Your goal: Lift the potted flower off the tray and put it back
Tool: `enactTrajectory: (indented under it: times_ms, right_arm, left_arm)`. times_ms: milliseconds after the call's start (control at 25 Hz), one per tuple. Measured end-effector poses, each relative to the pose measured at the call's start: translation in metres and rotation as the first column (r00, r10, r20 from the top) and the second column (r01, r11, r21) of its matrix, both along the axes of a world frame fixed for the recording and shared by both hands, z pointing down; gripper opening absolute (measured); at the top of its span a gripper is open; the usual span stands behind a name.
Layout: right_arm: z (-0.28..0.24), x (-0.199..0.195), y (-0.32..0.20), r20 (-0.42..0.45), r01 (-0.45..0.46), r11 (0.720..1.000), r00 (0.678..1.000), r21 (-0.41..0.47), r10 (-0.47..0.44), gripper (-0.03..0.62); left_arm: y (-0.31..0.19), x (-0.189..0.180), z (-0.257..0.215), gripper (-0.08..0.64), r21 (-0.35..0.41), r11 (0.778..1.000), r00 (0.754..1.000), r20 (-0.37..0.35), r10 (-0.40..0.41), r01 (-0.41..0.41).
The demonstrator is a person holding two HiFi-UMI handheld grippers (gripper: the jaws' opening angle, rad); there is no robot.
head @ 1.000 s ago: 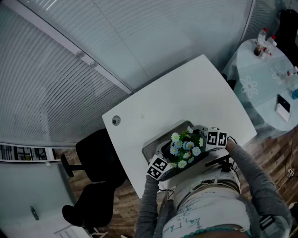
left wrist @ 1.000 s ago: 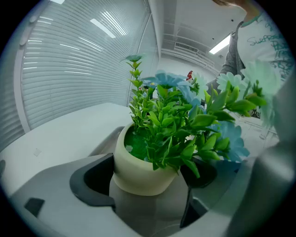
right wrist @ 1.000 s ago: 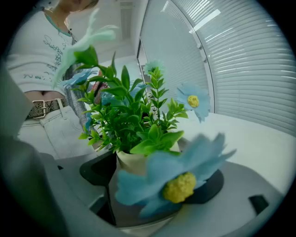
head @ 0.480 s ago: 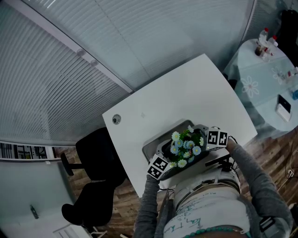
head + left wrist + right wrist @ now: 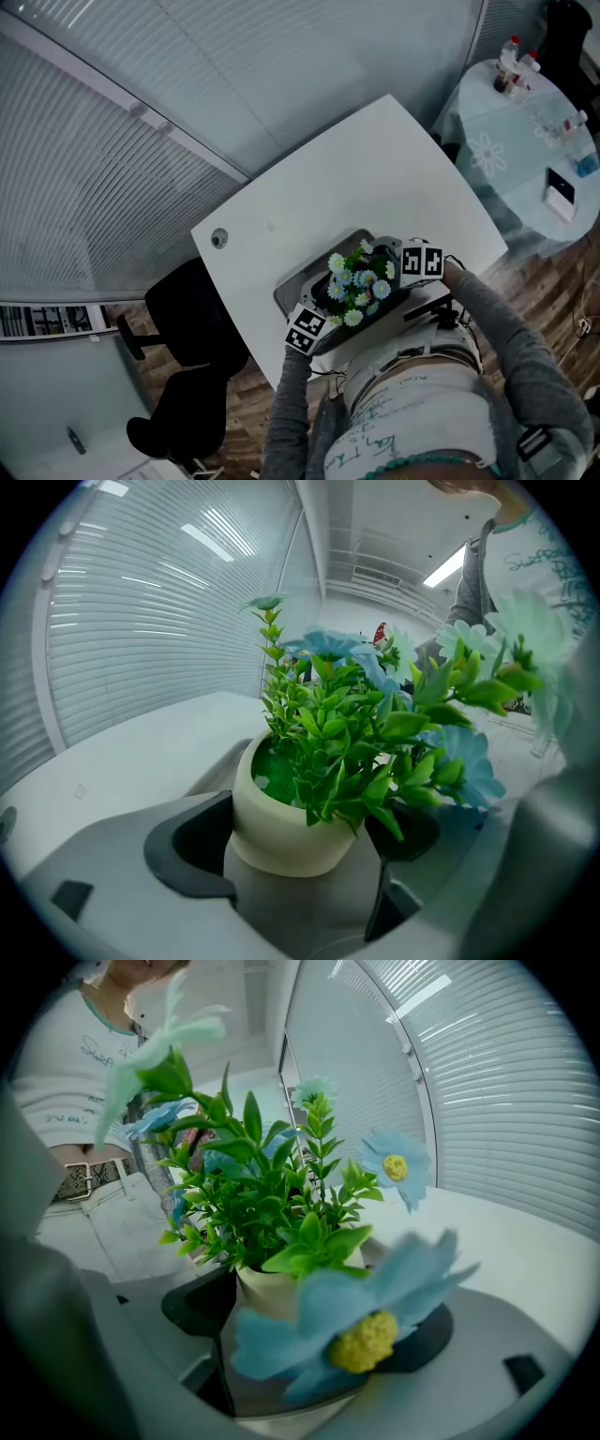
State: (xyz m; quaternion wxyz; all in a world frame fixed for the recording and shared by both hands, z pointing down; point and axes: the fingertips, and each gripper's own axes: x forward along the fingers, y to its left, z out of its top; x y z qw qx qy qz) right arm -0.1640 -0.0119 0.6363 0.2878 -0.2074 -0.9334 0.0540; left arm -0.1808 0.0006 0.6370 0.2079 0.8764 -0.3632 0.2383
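I am clamping my left gripper (image 5: 295, 841) and right gripper (image 5: 309, 1321) on the potted flower (image 5: 359, 281) just above the tray (image 5: 296, 286), squeezing its stiff, smooth pot (image 5: 281, 827), sparing the light, soft blooms.

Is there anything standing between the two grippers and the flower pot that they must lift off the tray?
Nothing visible does. The pot sits already between the jaws of the left gripper and of the right gripper. Only its own blue flower hangs before the right gripper's camera and hides one pad.
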Motion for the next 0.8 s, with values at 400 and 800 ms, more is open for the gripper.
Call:
enactTrajectory:
  times_ms: [400, 800]
  right_arm:
    - [-0.001, 0.002, 0.0021, 0.029, -0.017, 1.0, 0.999, -0.018, 0.017, 0.399]
    - [-0.0003, 0.001, 0.0034, 0.009, -0.007, 1.0, 1.0, -0.009, 0.007, 0.399]
  left_arm:
    - [0.0029, 0.0025, -0.0016, 0.443, -0.016, 1.0, 1.0, -0.006, -0.004, 0.004]
    - [0.0047, 0.0008, -0.0026, 0.442, -0.003, 1.0, 1.0, -0.002, -0.021, 0.021]
